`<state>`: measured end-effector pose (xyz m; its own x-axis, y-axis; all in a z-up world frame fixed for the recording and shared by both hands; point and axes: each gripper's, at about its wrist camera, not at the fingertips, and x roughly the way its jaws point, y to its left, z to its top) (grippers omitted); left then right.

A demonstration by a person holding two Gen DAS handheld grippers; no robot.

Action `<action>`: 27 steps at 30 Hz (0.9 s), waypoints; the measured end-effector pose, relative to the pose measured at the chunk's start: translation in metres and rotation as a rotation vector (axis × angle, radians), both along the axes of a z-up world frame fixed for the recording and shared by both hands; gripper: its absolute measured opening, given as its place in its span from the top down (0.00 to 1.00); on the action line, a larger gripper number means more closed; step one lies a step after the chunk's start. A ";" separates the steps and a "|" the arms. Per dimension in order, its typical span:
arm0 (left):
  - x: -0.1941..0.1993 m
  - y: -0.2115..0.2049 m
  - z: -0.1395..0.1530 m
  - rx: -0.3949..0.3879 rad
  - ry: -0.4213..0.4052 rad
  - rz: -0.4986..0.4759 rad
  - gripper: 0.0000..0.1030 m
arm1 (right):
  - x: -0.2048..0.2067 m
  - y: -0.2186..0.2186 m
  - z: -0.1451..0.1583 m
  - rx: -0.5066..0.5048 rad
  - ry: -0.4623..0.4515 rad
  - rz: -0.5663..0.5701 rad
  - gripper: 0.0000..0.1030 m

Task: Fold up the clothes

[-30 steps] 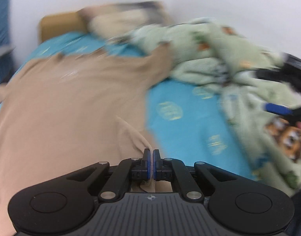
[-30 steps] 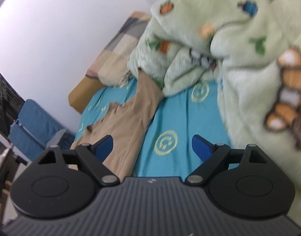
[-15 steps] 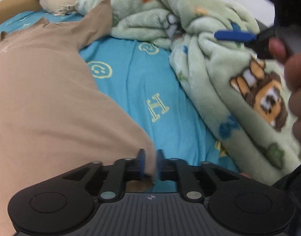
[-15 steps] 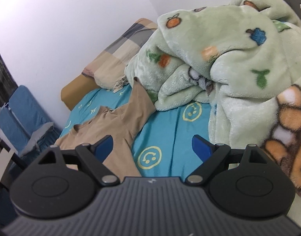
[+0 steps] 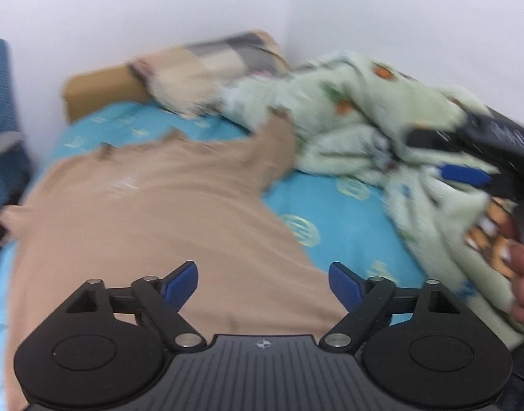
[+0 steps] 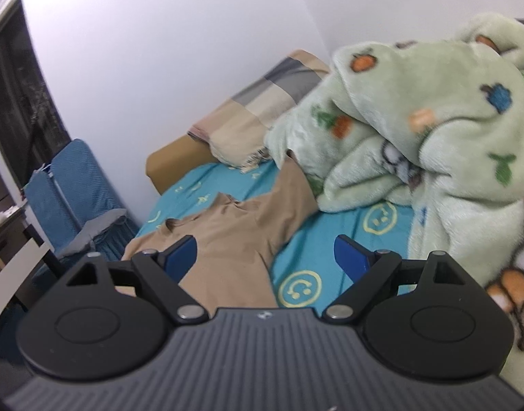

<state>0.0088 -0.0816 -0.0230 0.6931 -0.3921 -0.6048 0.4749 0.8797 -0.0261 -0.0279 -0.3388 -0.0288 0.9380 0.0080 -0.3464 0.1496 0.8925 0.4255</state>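
A tan T-shirt [image 5: 152,219] lies spread flat on the blue bed sheet [image 5: 344,226], collar toward the far headboard. Its right sleeve reaches up to the green blanket. My left gripper [image 5: 263,282] is open and empty, just above the shirt's near hem. My right gripper [image 6: 265,257] is open and empty, held above the bed to the right of the shirt [image 6: 234,239]. The right gripper also shows at the right edge of the left wrist view [image 5: 467,171], over the blanket, with the hand that holds it.
A bunched green cartoon blanket [image 6: 433,144] fills the bed's right side. A checked pillow [image 6: 262,102] and a tan headboard [image 6: 173,164] lie against the far wall. A blue folding chair [image 6: 70,191] stands left of the bed.
My left gripper was shut on the shirt's hem corner; it has let go, opened wide and pulled back. The shirt now lies flat. The right gripper stayed open and shifted a little.
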 end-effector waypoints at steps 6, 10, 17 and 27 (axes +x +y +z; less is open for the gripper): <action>0.007 0.050 0.017 -0.056 -0.086 0.137 0.03 | 0.005 0.030 0.001 -0.115 -0.009 0.046 0.14; 0.006 0.072 0.018 -0.098 -0.113 0.188 0.01 | 0.010 0.049 -0.001 -0.182 -0.013 0.068 0.14; 0.008 0.088 0.019 -0.151 -0.062 0.232 0.01 | 0.014 0.068 -0.003 -0.212 -0.025 0.102 0.14; 0.002 0.082 0.017 -0.126 -0.088 0.226 0.01 | 0.017 0.078 -0.006 -0.214 -0.027 0.124 0.18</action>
<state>0.0106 0.0008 -0.0057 0.8197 -0.2893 -0.4945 0.2717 0.9562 -0.1089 -0.0109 -0.2610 -0.0353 0.9435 0.0524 -0.3271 0.0248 0.9735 0.2275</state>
